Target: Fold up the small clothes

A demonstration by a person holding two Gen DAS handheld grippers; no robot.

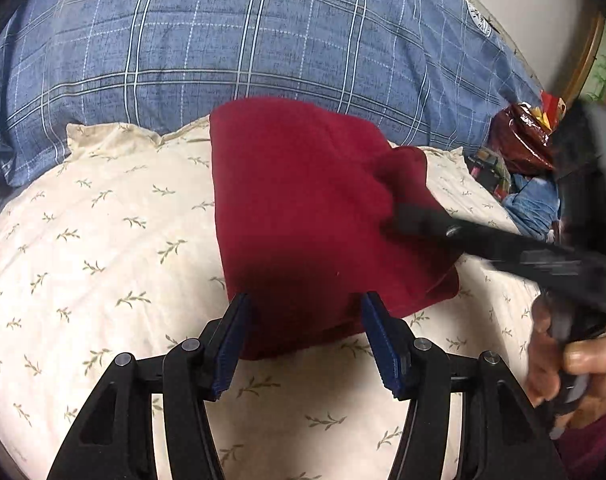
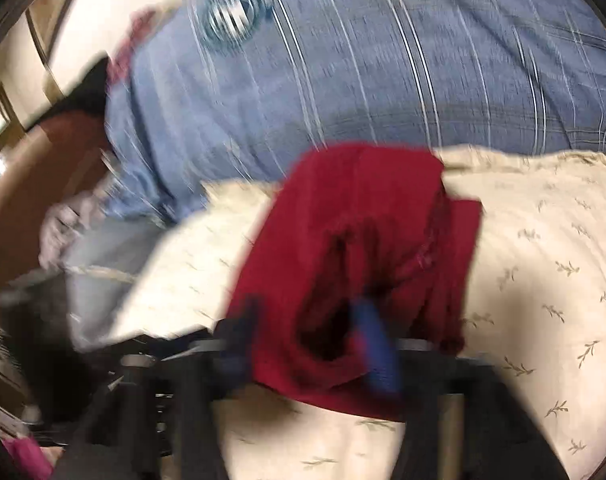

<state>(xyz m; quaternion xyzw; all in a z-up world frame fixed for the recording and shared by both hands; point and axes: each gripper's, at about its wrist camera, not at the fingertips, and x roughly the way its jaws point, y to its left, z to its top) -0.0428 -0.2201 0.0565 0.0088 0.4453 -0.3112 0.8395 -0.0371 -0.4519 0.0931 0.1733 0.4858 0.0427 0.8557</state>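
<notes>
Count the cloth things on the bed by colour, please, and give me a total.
Red: 1, the red garment with the right gripper at its edge.
Cream with leaf print: 1, the pillow.
Blue plaid: 1, the bedding.
Total: 3.

Left tongs [image 1: 305,308] spread wide; right tongs [image 1: 399,208] blurred.

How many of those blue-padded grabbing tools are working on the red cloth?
2. The left tool sits open at the red cloth's near edge. The right tool reaches in from the right, into a bunched corner; blur hides its grip.
</notes>
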